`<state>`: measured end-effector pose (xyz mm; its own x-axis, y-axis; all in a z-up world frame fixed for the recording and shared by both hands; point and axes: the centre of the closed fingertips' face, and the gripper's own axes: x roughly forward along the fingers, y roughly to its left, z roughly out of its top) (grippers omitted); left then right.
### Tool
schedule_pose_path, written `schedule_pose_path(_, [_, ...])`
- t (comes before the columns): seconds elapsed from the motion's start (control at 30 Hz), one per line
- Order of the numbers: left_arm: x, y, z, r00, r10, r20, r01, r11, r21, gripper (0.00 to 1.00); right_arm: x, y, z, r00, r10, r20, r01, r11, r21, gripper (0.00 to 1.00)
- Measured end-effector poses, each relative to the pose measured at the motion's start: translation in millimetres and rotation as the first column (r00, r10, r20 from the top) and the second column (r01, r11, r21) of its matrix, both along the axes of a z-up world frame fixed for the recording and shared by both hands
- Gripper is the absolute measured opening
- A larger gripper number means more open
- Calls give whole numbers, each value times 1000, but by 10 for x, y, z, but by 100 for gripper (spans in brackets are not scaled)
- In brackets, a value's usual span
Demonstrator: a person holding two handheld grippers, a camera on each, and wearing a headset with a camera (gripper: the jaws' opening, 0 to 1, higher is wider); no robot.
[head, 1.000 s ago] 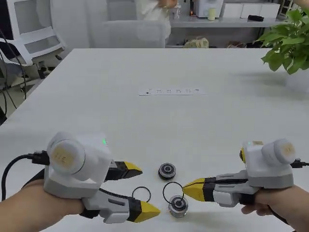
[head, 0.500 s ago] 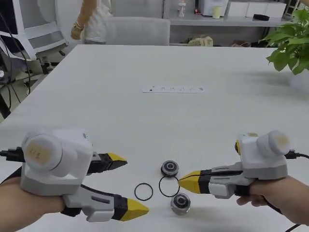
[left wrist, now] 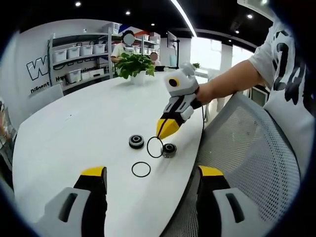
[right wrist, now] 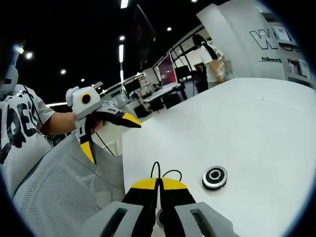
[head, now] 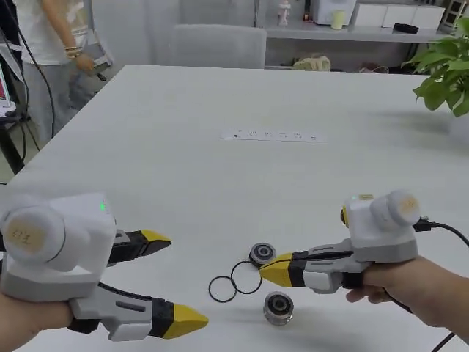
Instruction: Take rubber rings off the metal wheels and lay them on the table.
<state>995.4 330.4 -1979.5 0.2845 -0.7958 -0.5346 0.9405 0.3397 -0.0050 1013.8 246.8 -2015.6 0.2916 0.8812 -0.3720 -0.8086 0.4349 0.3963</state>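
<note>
The right gripper (head: 268, 271) has its jaws pressed together on the edge of a ring (head: 245, 277). The ring sticks out past the yellow tips toward the left gripper (head: 170, 279). In the right gripper view it shows as a thin black loop just ahead of the closed tips. In the left gripper view it hangs tilted from them. I cannot tell whether its lower edge touches the tabletop (head: 220, 183).

2 wheels flank the right gripper's tips. The far wheel (head: 262, 254) sits just beyond them, and the near wheel (head: 278, 306) sits just on the person's side of them. Both lie flat on the tabletop, apart from each other. In the right gripper view the far wheel lies ahead and to the right of the jaws.

A 2nd ring (head: 222, 288) lies flat on the tabletop just beside the pinched ring, between the 2 grippers.

The left gripper's jaws are spread wide and hold nothing. Its tips are well short of the 2nd ring. In the left gripper view the 2nd ring lies straight ahead, in line with the gap between the 2 yellow tips, with the wheels and the right gripper further on.
</note>
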Motion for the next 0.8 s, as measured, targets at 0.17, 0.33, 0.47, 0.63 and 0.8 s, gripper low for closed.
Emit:
schedule_pose_path(0.17, [-4,43,35,1000,20,5,-20,1000,-9,73,13,64,-27,1000,16,-3,-16,1000,-13,0])
schedule_pose_path(0.33, [9,85,65,999,34,11,-34,999,-14,74,15,144,-61,999,34,-8,-34,999,-25,0])
schedule_pose_path(0.47, [18,114,76,999,42,16,-42,999,-14,74,9,206,-105,999,46,-17,-46,998,-40,0])
schedule_pose_path(0.63, [14,140,70,999,48,15,-48,999,-14,75,-3,280,-211,997,67,-26,-69,995,-77,0])
schedule_pose_path(0.8, [26,164,70,998,56,15,-56,998,-16,75,-16,338,-299,996,82,-33,-85,990,-109,0])
